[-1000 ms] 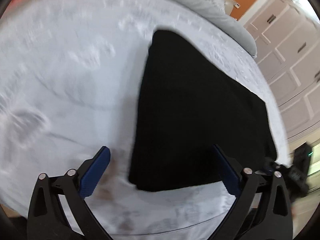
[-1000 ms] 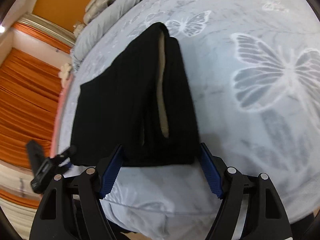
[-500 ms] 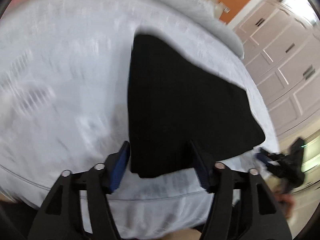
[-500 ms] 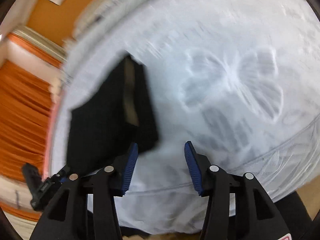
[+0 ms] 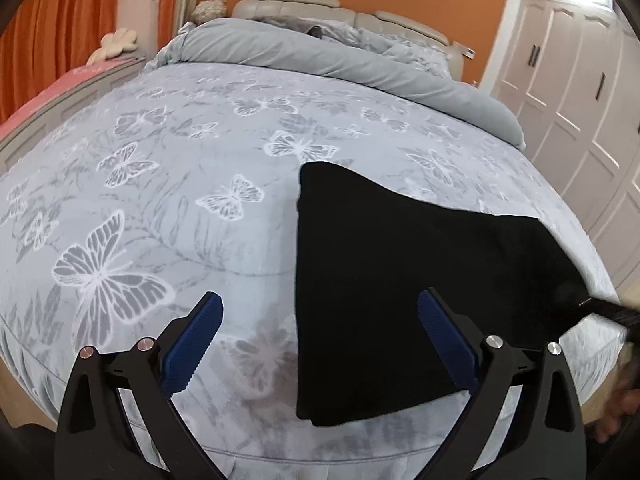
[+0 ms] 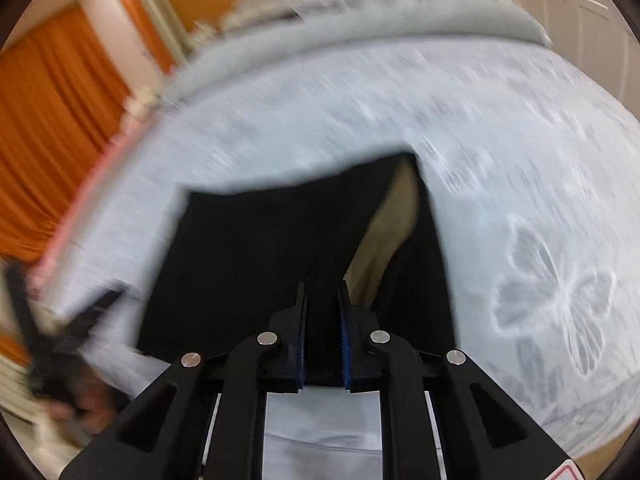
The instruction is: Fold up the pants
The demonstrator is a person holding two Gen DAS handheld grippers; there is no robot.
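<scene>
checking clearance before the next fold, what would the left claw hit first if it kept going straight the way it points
Most likely the bedspread first: the open left claw angles down at it, with the left edge of the black pants just inside its right finger. Depth is hard to judge.

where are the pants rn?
Folded black pants lie on the butterfly bedspread near the bed's foot edge, right of centre in the left wrist view; the right gripper is shut on their near edge.

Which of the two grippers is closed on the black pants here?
The right gripper: its blue pads are pinched on the near edge of the black pants. The left gripper is wide open above the bedspread, holding nothing.
</scene>
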